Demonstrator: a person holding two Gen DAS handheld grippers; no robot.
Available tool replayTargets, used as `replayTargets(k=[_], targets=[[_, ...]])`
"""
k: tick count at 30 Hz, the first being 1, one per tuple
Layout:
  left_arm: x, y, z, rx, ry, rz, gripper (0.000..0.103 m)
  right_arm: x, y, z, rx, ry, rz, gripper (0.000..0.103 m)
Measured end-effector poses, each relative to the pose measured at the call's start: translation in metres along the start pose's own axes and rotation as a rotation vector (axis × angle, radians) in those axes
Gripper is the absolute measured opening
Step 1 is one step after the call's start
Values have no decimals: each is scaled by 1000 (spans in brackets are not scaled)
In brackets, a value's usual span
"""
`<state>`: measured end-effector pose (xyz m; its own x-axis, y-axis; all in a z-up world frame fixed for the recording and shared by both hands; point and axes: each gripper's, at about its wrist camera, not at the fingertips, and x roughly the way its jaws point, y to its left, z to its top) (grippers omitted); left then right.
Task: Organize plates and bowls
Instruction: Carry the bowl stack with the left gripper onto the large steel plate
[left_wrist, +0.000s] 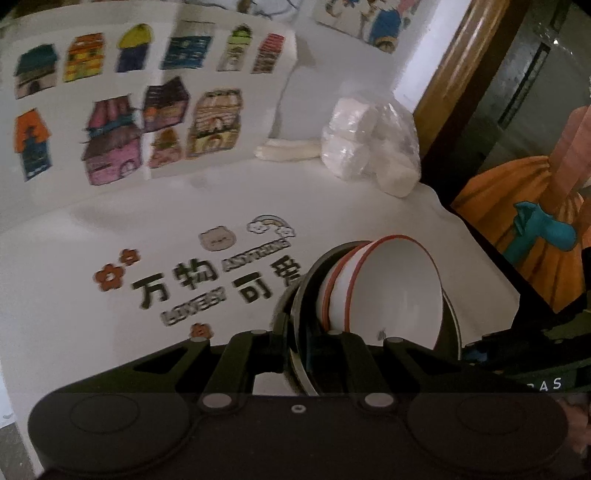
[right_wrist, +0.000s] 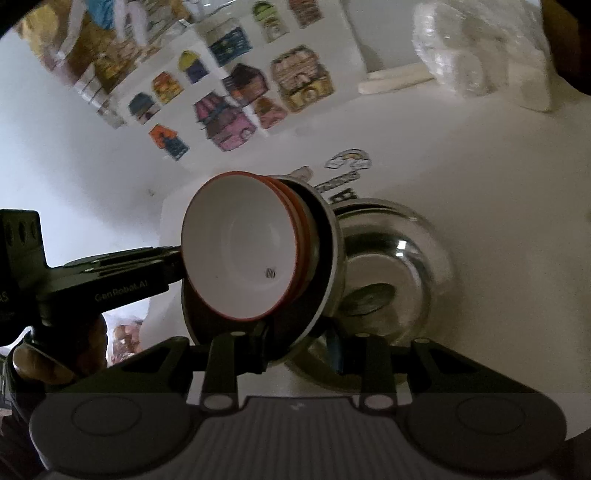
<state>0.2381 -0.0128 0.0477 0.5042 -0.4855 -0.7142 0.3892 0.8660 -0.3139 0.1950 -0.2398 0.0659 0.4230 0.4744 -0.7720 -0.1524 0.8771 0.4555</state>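
The left claw (left_wrist: 295, 343) grips the rim of a dark plate (left_wrist: 452, 325), its 2 fingers pinched on either side of the edge, with the plate tipped steeply off the desk (left_wrist: 110, 350). Nested against the plate's face are white bowls with red rims (left_wrist: 391, 291), at least 2, tilted with it and open toward the right.

In the right wrist view the right claw (right_wrist: 299, 350) is held partly open, its left finger (right_wrist: 258, 347) at the lower edge of the same plate (right_wrist: 325, 295) and its right finger (right_wrist: 336, 350) behind it; whether they touch the plate cannot be told. Just behind the plate sits a steel bowl (right_wrist: 399, 258) on the desk.

Beyond the plate lie a clear bag of white items (left_wrist: 373, 144) and a pale flat stack (left_wrist: 288, 149) against the wall, beside paper house cut-outs (left_wrist: 114, 144). Printed lettering and flower stickers (left_wrist: 207, 280) mark the desk left of the plate.
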Motion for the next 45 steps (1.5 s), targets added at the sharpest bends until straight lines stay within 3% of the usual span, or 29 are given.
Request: replayTargets(k=[16, 45], targets=[[50, -21, 10, 5, 61, -38, 7, 1, -54, 12, 62, 22, -37, 35], [64, -8, 6, -32, 97, -21, 7, 13, -55, 17, 69, 46, -41, 35]])
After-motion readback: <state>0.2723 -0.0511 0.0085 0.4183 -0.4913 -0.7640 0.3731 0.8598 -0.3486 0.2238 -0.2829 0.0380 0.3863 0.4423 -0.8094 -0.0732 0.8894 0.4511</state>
